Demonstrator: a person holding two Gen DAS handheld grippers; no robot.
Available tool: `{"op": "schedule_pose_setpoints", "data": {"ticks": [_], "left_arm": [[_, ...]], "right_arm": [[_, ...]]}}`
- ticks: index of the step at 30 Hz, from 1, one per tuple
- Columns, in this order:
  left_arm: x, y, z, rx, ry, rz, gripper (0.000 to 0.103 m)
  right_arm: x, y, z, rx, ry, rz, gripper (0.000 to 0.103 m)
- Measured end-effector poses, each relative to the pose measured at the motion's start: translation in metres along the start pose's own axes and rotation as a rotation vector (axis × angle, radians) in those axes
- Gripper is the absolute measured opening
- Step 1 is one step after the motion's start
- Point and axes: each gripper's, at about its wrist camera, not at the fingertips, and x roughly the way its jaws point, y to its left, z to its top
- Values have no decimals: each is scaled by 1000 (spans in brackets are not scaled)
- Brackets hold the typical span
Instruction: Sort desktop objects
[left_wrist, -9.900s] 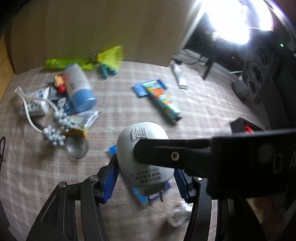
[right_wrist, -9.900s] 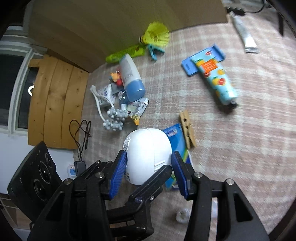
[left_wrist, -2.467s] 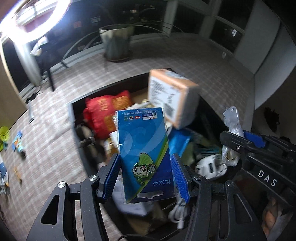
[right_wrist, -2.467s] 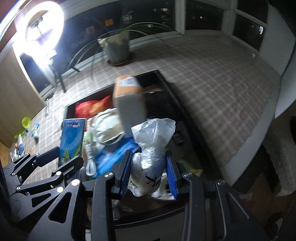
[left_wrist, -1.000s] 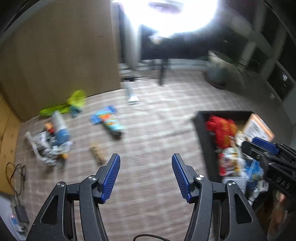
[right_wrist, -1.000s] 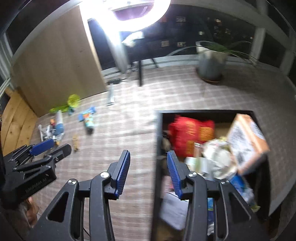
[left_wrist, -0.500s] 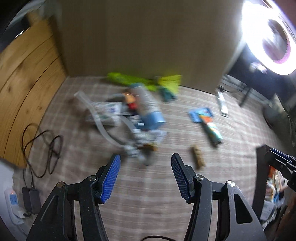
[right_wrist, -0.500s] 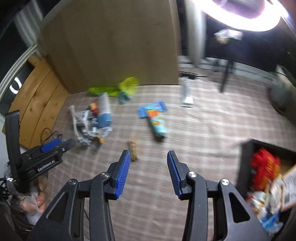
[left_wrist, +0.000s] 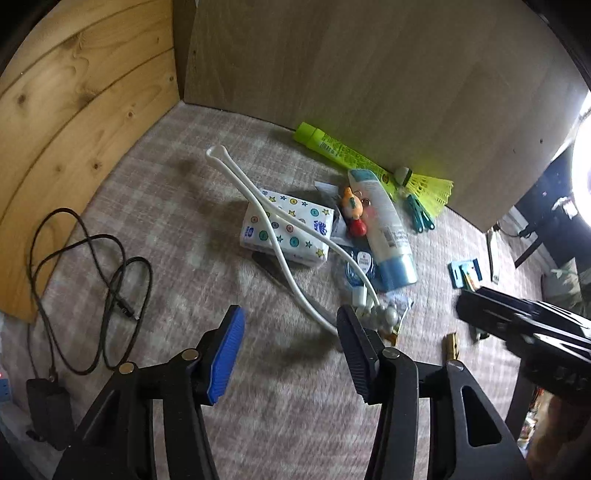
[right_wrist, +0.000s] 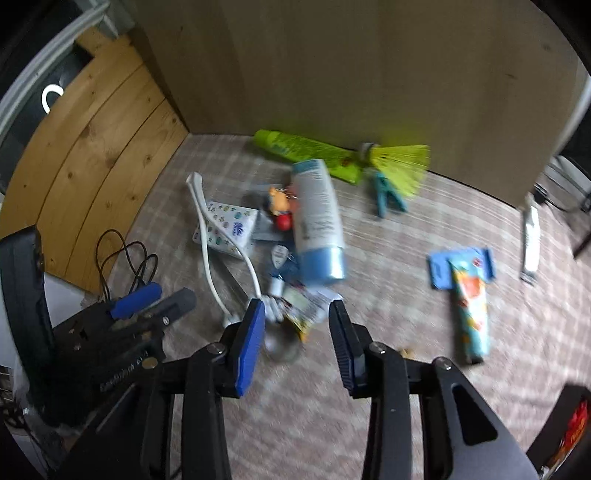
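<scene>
Plaid cloth (left_wrist: 177, 206) under a tight heap: spotted tissue pack (left_wrist: 286, 236) pinned beneath a white looped massager (left_wrist: 280, 254), blue-capped lotion tube (right_wrist: 319, 225) touching both, snack wrapper (right_wrist: 308, 304) just beside. Risked snagging the loop and dragging neighbours along, given so little clearance. Left tongs (left_wrist: 290, 343) tilted steeply down over bare cloth near the loop, narrowing, nothing between. Right tongs (right_wrist: 295, 332) likewise pitched down over wrapper and beads, narrowing, pads not yet pressing anything.

Plaid carpet (left_wrist: 295, 424), wood panels (left_wrist: 74, 122) (ring light (left_wrist: 583, 166) at rt)
</scene>
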Motion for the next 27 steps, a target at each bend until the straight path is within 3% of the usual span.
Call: {"op": "schedule_pose_setpoints", "data": {"ticks": [14,16,21,27], "left_arm": [[34,6,11,-62,47,-42,38],[38,6,11,-67,57,-54,32],[47,1,8,-63,71,-77,14],[45,0,-1,-62,66,-90,13]], "right_arm": [[72,8,30,40,164,142,32],[79,8,29,42,182,151,29],[94,8,25,65,229,200,11],[90,5,12,110,221,252,8]]}}
